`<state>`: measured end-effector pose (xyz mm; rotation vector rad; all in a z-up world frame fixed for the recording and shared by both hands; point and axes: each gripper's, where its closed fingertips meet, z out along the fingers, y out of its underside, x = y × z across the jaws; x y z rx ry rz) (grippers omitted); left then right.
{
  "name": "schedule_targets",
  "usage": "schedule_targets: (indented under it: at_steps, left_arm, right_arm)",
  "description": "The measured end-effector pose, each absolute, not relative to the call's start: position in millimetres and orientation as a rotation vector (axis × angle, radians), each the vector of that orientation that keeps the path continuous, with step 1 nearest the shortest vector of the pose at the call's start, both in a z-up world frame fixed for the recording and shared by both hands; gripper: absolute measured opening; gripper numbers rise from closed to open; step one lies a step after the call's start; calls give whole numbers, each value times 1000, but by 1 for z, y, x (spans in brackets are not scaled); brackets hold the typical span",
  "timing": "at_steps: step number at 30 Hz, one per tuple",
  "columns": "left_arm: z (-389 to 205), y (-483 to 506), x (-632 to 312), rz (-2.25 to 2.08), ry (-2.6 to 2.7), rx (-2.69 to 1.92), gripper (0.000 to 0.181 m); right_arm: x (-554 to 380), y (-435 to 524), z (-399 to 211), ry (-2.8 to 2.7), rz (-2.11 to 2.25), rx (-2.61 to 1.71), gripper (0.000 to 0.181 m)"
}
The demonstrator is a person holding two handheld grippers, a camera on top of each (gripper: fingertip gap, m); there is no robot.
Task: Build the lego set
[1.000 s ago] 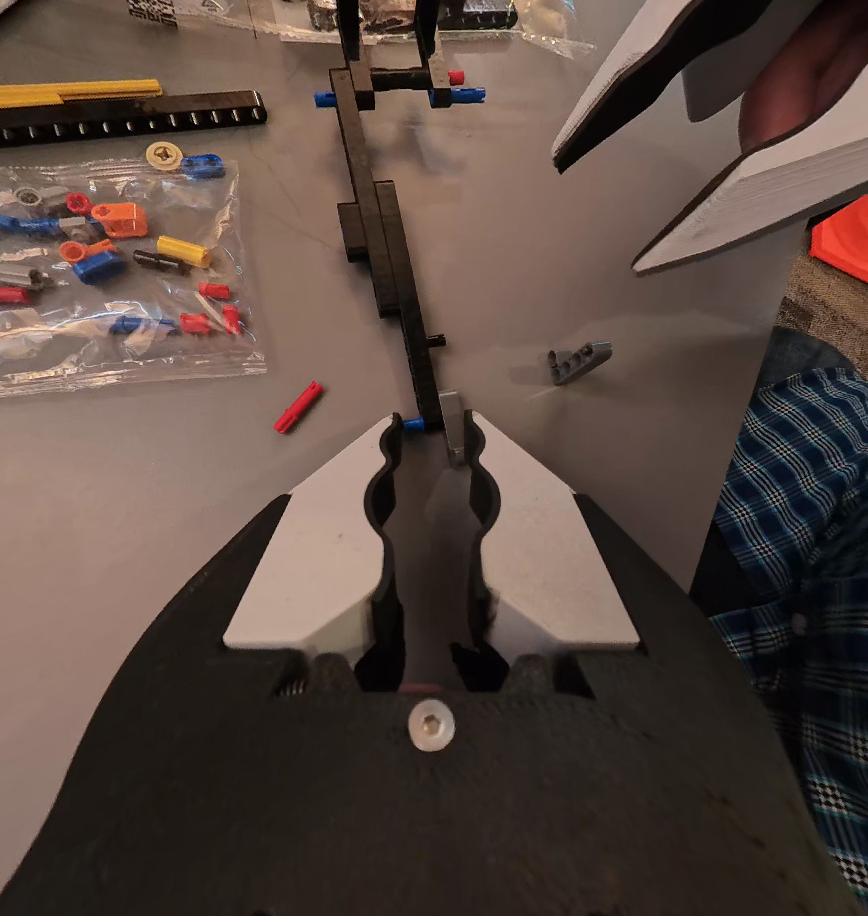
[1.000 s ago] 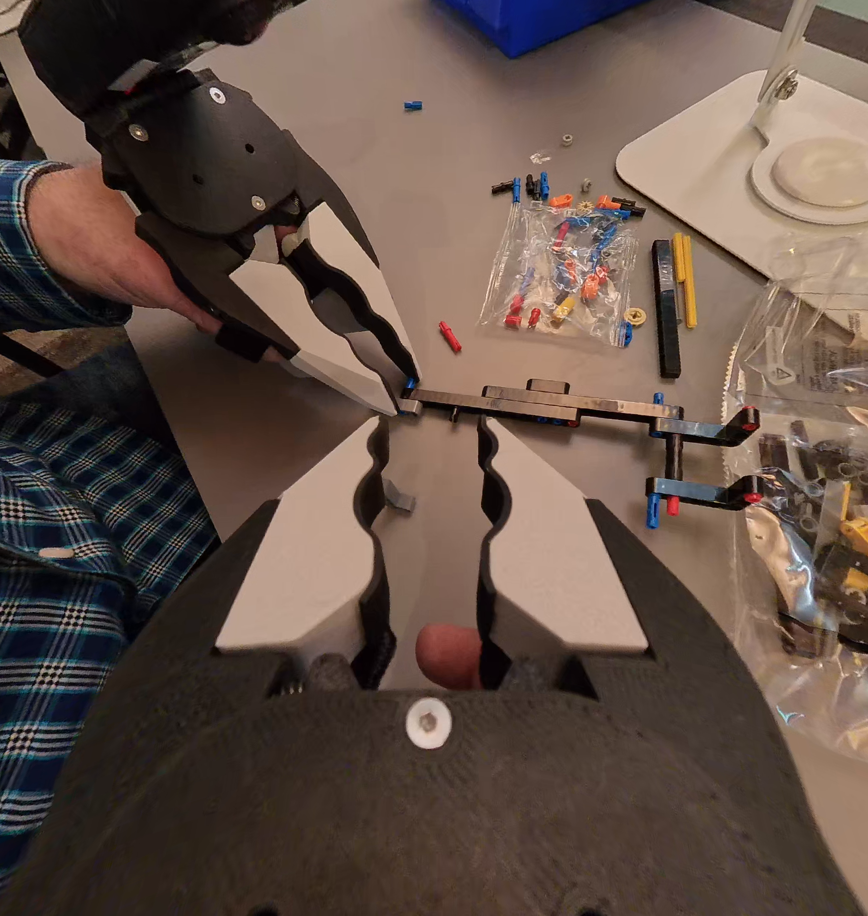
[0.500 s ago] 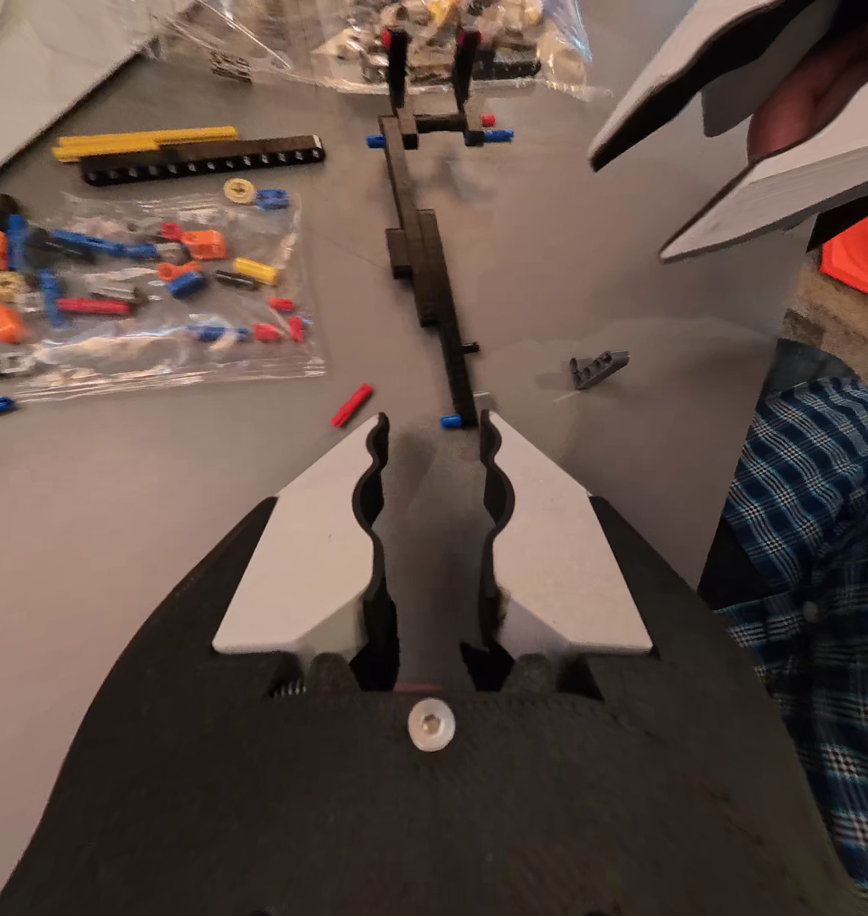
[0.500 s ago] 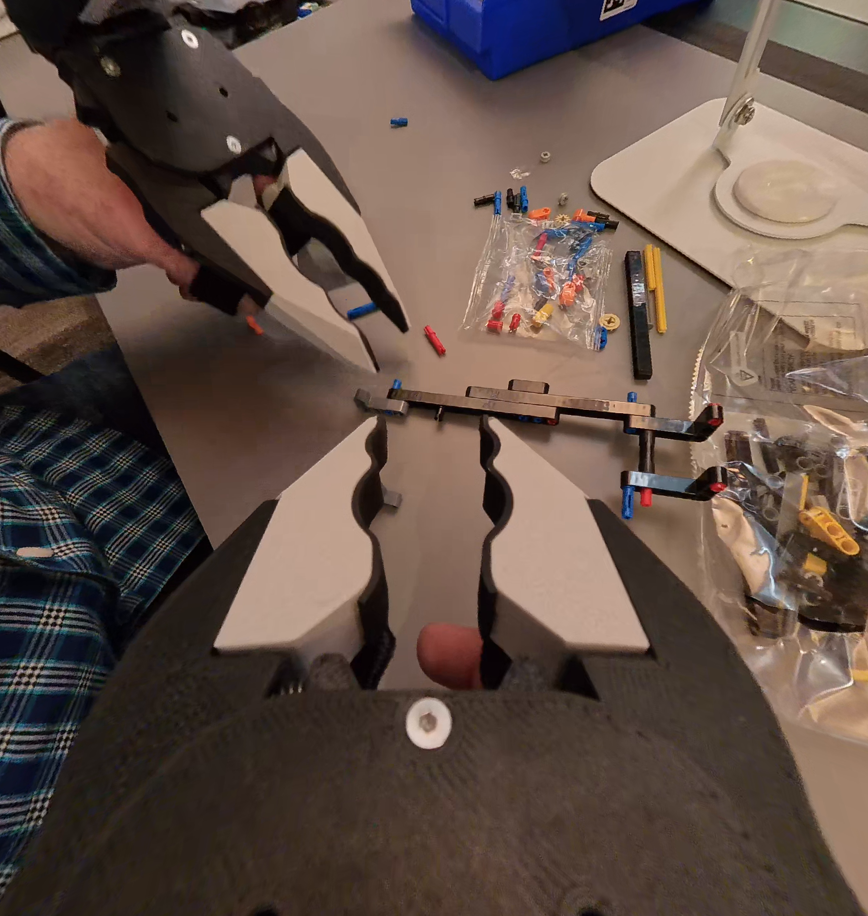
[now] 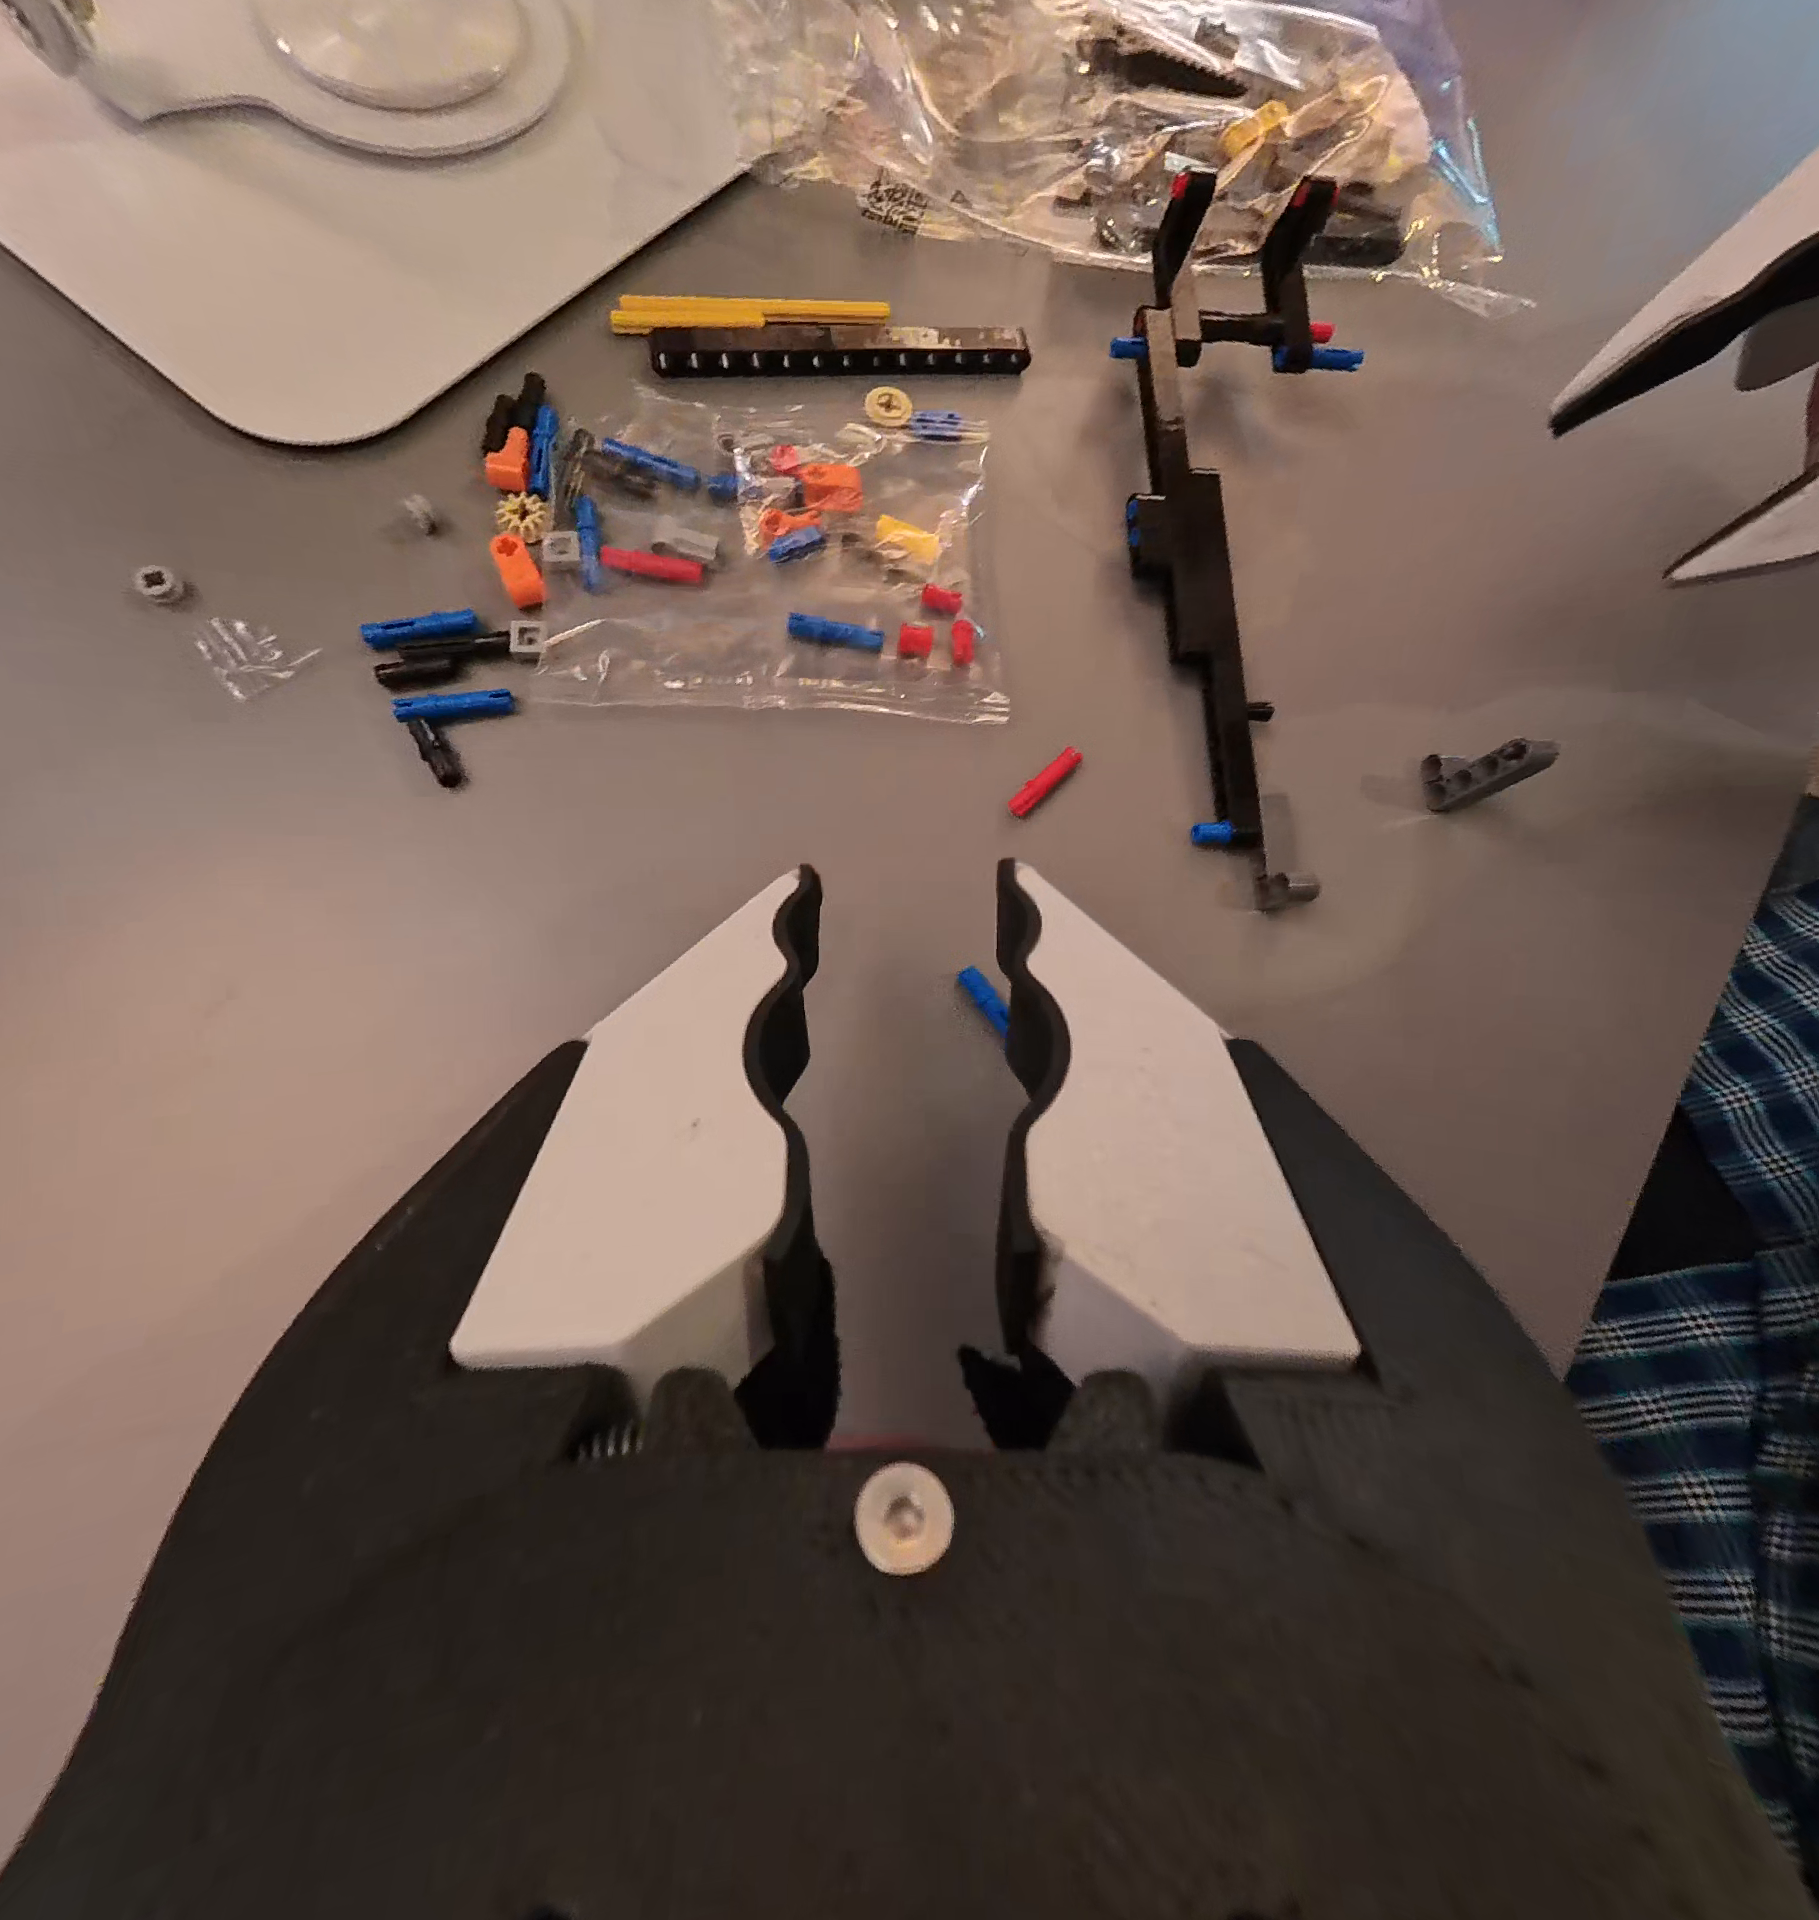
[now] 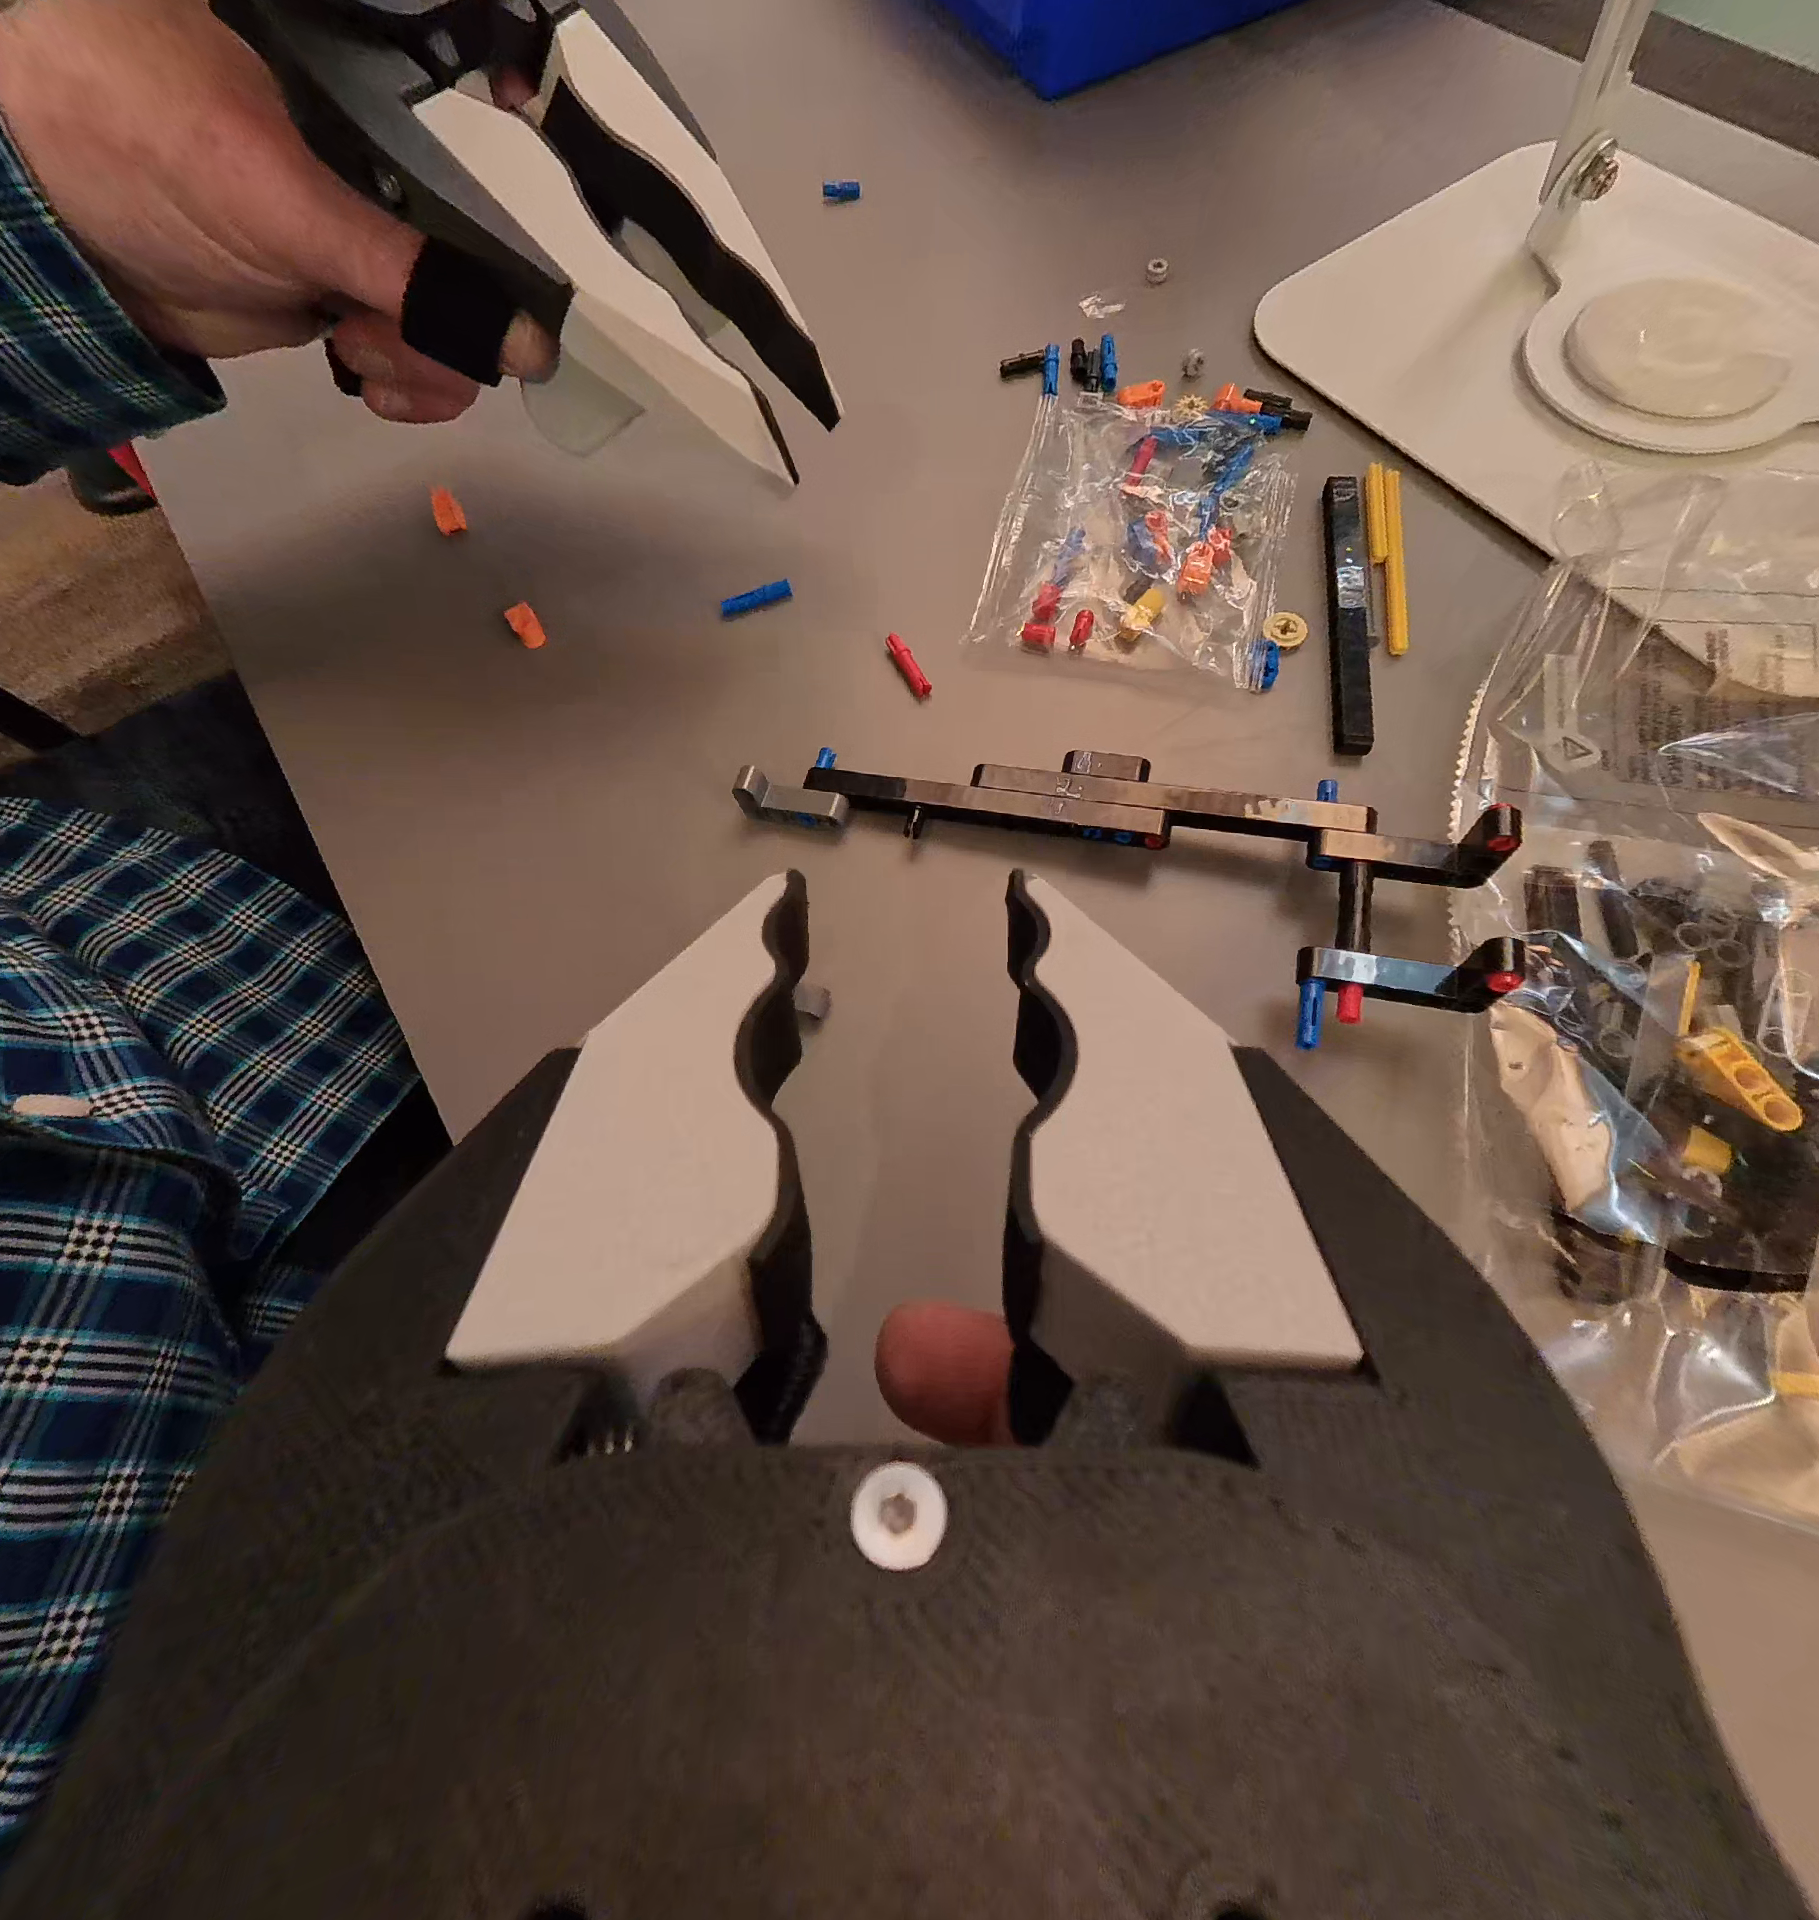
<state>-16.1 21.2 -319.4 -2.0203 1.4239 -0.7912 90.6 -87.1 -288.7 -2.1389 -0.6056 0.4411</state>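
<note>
Left tool (image 5: 905, 883) held above the grey tabletop (image 5: 261, 1039), fingers spread, nothing between them. Just beside its right finger, partly hidden behind it, a small blue plastic pin (image 5: 981, 995) lying flat. Ahead and to the right, apart from the tips, the long black lego beam assembly (image 5: 1185, 582), flat on the tabletop, with a grey connector at the near end and two black arms with red pins at the far end, touching a large clear plastic bag of dark parts (image 5: 1144, 114). Between tool and assembly, a loose red plastic pin (image 5: 1044, 781). Further right, a small dark grey angled lego piece (image 5: 1487, 772), well apart from the left tool.

Right tool (image 6: 905, 894) likewise spread and empty, tips near the middle of the assembly (image 6: 1071, 805), not touching it. Grey piece (image 6: 811, 1003) peeking out just beside its left finger. Small clear bag of coloured pins (image 6: 1133, 540) beyond the assembly, with a long black beam (image 6: 1346, 613) and yellow rods (image 6: 1386, 556) alongside.
</note>
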Motion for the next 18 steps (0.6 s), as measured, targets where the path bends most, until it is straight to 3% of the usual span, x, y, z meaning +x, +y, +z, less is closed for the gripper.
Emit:
schedule_targets:
  at_steps: [18]
  left_arm:
    - [-320,33,-26,-787,1415,-1999,22]
  right_arm:
    - [91,-87,-297,-618,457,-2157,36]
